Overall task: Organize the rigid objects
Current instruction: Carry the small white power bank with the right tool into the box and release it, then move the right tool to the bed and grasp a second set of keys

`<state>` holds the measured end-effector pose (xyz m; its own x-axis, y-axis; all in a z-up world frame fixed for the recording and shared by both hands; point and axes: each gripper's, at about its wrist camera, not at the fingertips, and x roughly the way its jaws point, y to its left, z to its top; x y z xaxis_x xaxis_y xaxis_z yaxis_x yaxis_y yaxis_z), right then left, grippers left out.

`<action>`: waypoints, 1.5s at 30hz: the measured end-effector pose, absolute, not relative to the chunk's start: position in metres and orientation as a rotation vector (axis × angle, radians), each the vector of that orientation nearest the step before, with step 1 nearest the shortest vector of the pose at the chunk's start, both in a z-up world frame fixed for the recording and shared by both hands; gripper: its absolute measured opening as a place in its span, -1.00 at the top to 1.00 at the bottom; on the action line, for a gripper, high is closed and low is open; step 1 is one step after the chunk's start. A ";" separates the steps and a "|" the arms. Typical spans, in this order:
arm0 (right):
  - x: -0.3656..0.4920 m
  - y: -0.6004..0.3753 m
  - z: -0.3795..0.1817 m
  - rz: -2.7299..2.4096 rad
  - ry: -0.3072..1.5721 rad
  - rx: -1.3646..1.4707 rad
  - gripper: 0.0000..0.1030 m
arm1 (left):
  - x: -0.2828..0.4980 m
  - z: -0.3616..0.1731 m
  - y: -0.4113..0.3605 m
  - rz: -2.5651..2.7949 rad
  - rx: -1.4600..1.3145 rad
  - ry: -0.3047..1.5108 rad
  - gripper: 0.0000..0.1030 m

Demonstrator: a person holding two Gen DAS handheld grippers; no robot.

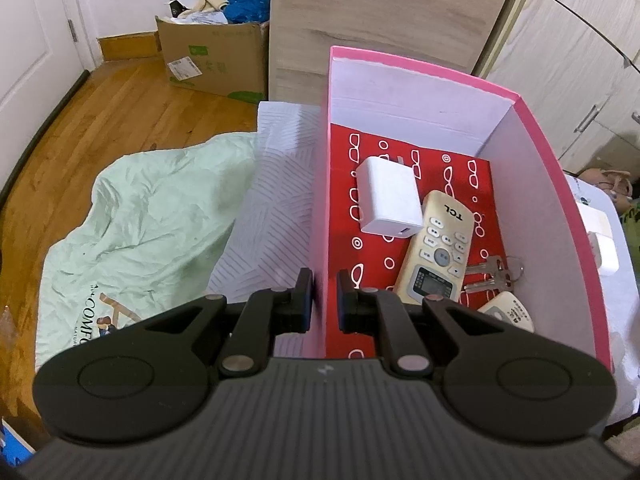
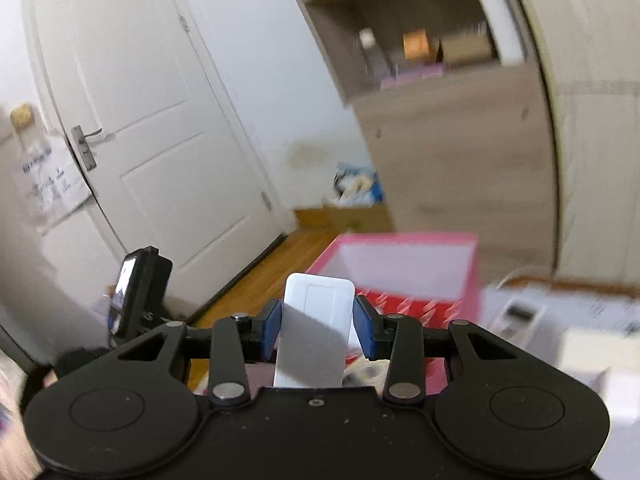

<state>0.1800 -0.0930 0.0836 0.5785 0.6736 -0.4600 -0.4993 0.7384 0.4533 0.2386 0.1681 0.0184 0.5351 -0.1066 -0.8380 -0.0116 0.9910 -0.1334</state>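
The pink box's point(image 1: 560, 200) left wall is pinched by the left gripper point(image 1: 324, 296); a white slab (blurry) point(image 2: 316, 320) is clamped in the right gripper point(image 2: 318, 326) just short of it. Charger point(image 1: 388, 200), TCL remote point(image 1: 436, 248), keys point(image 1: 492, 274) are already inside.

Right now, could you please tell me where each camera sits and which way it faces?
Left wrist: on the left gripper, looking down into the pink box whose wall its fingers pinch.
Right wrist: on the right gripper, facing the door, holding a white remote; a hand at the left edge.
Shared: the pink box.
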 end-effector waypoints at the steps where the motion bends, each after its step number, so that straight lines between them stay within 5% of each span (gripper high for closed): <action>1: 0.188 -0.086 0.080 0.688 0.704 0.308 0.14 | 0.238 0.018 0.170 -0.062 -0.134 1.005 0.82; 8: 0.233 -0.039 0.042 0.654 1.017 0.435 0.14 | 0.236 0.019 0.174 -0.086 -0.138 0.995 0.82; 22: 0.280 -0.010 -0.031 0.530 1.328 0.667 0.18 | 0.232 0.021 0.177 -0.098 -0.145 0.988 0.82; 35: 0.244 -0.044 0.021 0.644 1.172 0.402 0.05 | 0.233 0.022 0.176 -0.083 -0.159 0.987 0.83; 45: 0.171 -0.117 0.094 0.732 0.882 0.248 0.05 | 0.234 0.023 0.174 -0.088 -0.140 0.985 0.83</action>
<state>0.1707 -0.1174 0.0941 0.4156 0.6728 -0.6121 -0.4777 0.7341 0.4825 0.2337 0.1743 0.0229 0.5501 -0.1374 -0.8237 0.0104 0.9874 -0.1577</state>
